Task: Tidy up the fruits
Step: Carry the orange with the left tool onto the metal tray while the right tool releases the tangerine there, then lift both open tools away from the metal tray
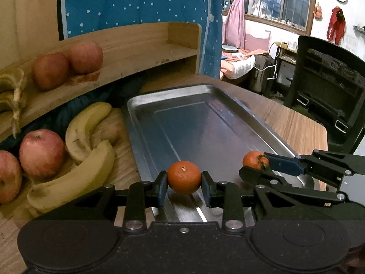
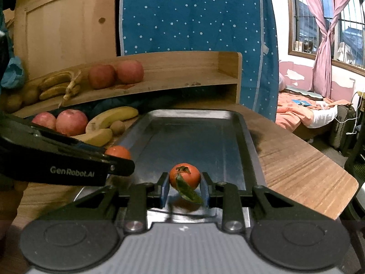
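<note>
Two orange tangerines, one [image 1: 184,177] plain, one [image 2: 184,175] trailing a green leaf [image 2: 189,190], sit between the blue pads [image 1: 162,188] of black claws above a silver tray [image 1: 146,123]. At nine o'clock lie yellow bananas [image 1: 89,123] and red-pink apples [image 1: 41,153]; at twelve o'clock hangs a blue cloth [image 1: 136,2] dotted white. The tabletop [image 1: 294,125] is brown woodgrain.

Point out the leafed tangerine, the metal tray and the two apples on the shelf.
Leafed tangerine [image 2: 184,175]: right wrist view, on its orange skin.
Metal tray [image 1: 182,123]: left wrist view, on its bare floor.
Shelf apples [image 1: 50,70]: left wrist view, on the left apple's front.
</note>
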### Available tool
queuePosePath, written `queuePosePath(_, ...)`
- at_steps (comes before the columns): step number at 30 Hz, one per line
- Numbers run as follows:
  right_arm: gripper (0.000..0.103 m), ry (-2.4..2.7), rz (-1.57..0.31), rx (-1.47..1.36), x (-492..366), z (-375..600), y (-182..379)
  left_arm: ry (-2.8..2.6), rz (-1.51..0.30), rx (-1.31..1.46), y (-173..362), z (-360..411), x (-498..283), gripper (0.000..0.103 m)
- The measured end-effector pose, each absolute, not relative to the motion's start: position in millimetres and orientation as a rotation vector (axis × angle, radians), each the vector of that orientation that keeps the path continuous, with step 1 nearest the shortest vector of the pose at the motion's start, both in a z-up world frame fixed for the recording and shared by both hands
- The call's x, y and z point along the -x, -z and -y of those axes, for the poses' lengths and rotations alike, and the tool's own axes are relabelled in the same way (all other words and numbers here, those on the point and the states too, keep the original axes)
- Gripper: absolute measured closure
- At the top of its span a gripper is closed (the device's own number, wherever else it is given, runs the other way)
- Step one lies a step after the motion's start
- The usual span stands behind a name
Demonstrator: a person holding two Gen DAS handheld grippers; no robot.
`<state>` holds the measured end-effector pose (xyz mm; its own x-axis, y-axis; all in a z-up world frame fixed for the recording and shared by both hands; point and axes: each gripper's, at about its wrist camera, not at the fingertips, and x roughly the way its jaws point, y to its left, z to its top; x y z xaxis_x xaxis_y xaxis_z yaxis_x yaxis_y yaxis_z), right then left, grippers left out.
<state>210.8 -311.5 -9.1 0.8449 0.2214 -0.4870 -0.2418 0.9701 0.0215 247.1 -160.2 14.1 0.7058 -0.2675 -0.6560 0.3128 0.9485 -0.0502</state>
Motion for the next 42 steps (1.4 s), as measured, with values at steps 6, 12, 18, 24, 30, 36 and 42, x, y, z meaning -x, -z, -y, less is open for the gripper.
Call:
queuePosePath(6, 0.070, -0.240, -0.517, 0.036, -214, 312, 11, 0.318, -0.731, -0.068, -11, 160, -248, 0.069)
queuePosePath(12, 0.061, -0.235, -0.514, 0.032, -212, 311, 11, 0.318, -0.726, -0.064, -15, 158, -243, 0.067)
queuePosePath(18, 0.042, -0.218, -0.472, 0.020, -202, 313, 3, 0.285, -0.696, -0.035, -25, 145, -235, 0.054)
queuePosePath(24, 0.016, -0.217, -0.426, 0.006, -189, 310, -10, 0.228, -0.627, -0.002, -41, 122, -217, 0.020)
queuePosePath(30, 0.001, -0.234, -0.367, -0.003, -174, 297, -27, 0.140, -0.550, 0.005, -57, 94, -195, 0.004)
queuePosePath(36, 0.000, -0.264, -0.319, 0.001, -155, 276, -43, 0.070, -0.509, 0.037, -68, 55, -168, 0.001)
queuePosePath(42, 0.000, -0.295, -0.280, 0.011, -127, 249, -57, 0.017, -0.482, 0.066, -73, 15, -137, 0.001)
